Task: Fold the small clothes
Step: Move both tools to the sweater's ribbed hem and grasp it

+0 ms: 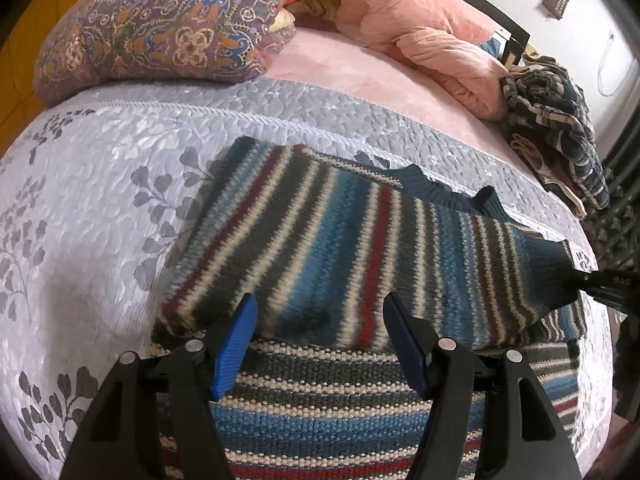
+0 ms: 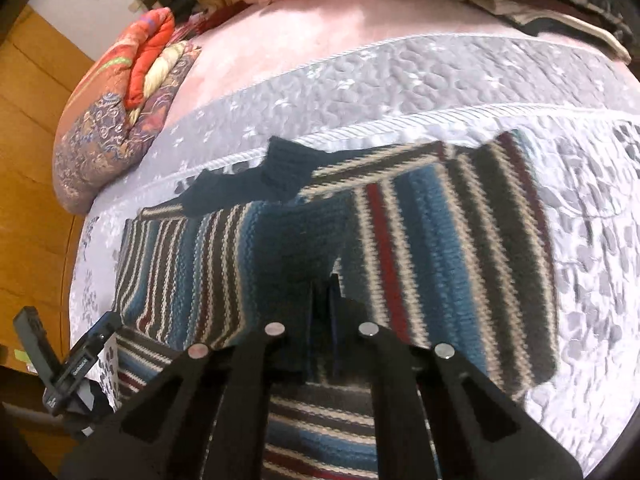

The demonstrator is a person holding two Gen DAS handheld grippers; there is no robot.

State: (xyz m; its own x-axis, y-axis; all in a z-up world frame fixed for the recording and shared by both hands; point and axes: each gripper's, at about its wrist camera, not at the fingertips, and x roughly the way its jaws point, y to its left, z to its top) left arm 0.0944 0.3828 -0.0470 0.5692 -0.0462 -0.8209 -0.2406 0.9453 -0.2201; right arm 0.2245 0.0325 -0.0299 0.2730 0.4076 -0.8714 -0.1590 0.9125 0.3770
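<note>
Striped sweater (image 1: pixel 320 240) lengthwise across bed, left tool (image 1: pixel 320 344) released, right tool (image 2: pixel 324 312) grasping sweater

Striped knit sweater (image 1: pixel 320 240) — bands of blue, dark grey, cream and red, with a dark blue ribbed collar (image 1: pixel 448 194). One part lies flat with stripes running crosswise; a second part is folded over it, stripes running lengthwise. In the right wrist view the sweater (image 2: pixel 440 248) has one ribbed edge raised — pinched at the near side.
</note>
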